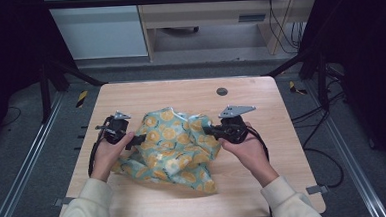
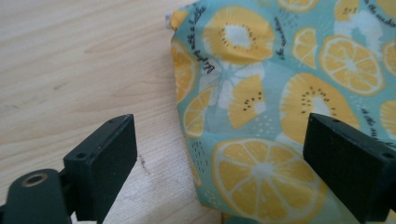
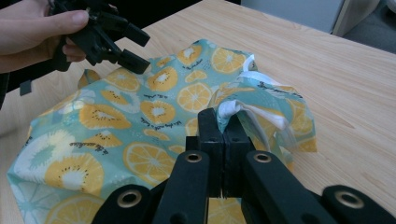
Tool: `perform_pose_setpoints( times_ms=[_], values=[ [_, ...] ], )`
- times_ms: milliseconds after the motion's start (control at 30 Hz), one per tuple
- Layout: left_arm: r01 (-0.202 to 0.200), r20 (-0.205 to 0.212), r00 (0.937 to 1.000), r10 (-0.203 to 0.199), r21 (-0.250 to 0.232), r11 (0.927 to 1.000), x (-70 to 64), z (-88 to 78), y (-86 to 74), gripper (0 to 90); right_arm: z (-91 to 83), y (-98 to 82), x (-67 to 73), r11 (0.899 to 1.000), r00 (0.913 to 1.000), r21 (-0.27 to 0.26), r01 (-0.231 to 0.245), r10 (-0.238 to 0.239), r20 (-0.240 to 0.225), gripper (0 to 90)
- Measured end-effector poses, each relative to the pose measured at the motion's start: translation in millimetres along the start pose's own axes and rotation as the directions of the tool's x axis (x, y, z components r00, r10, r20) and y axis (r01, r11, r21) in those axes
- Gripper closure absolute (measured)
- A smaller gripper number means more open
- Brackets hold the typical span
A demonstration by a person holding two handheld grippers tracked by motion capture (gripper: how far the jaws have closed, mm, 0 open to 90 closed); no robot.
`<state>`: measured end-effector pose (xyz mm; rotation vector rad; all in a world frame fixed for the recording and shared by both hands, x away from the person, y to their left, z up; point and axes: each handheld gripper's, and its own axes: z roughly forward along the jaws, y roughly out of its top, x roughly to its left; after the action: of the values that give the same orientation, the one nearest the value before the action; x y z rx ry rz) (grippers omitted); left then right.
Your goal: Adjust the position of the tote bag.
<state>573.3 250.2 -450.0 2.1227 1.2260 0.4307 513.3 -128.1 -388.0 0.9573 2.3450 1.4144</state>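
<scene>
The table [image 1: 180,91] carries one thing you are working on, the fruit-print cloth [image 1: 175,149], which lies crumpled across the middle of the wood between your two hands and spreads toward the near edge. Its long run goes slantwise, from the far bunched part down to the near corner on your right, so the free edge you need faces your left side. Your right gripper [image 3: 223,140] is already committed: its jaws are clamped tight together on a pinch of the cloth's right-hand edge, where a white hem [image 3: 254,112] bunches up just above the pads. Your left gripper [image 2: 224,154] is the one with work ahead, and it is the nearer one to the loose left edge. Its jaws stand wide apart and grip nothing; from its own view the cloth edge [image 2: 184,135] runs up between them, with one pad over bare wood and the other over the print. So the edge lies straight ahead of the left jaws and slightly to their right. I judge the next move turns on that: slide the left gripper forward until the edge sits between the pads, then close.
</scene>
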Motion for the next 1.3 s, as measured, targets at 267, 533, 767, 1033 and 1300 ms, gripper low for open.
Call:
perform_pose_setpoints(
  times_ms=[267, 533, 767, 1033, 1300],
  values=[
    [0.032, 0.036, 0.9988, -0.033, 0.037, 0.9988, -0.5, 15.2, 0.3, 9.8, 1.6, -2.3, -1.8, 1.000, 1.0000, 0.005, 0.000, 0.000, -0.001, 89.5],
    [0.031, 0.044, 0.9985, -0.033, 0.062, 0.9976, -6.0, 22.1, -0.1, 15.1, 3.3, -1.5, -1.0, 1.000, 1.0000, 0.008, 0.006, -0.006, -0.004, 89.4],
    [0.046, 0.038, 0.9981, -0.049, 0.082, 0.9956, -5.3, 27.2, -4.4, 13.5, 4.5, -0.4, -0.4, 1.000, 1.0000, 0.006, 0.002, -0.002, -0.003, 89.4],
    [0.043, 0.029, 0.9985, -0.047, 0.114, 0.9925, -6.9, 28.9, -7.9, 27.2, 5.0, -0.1, -1.3, 1.000, 1.0000, 0.006, -0.003, 0.003, 0.002, 89.2],
    [0.031, 0.011, 0.9994, -0.033, 0.134, 0.9905, -8.7, 30.1, -9.7, 42.8, 5.4, 0.1, -2.9, 1.000, 0.9999, 0.007, -0.011, 0.011, 0.007, 89.1]
  ],
)
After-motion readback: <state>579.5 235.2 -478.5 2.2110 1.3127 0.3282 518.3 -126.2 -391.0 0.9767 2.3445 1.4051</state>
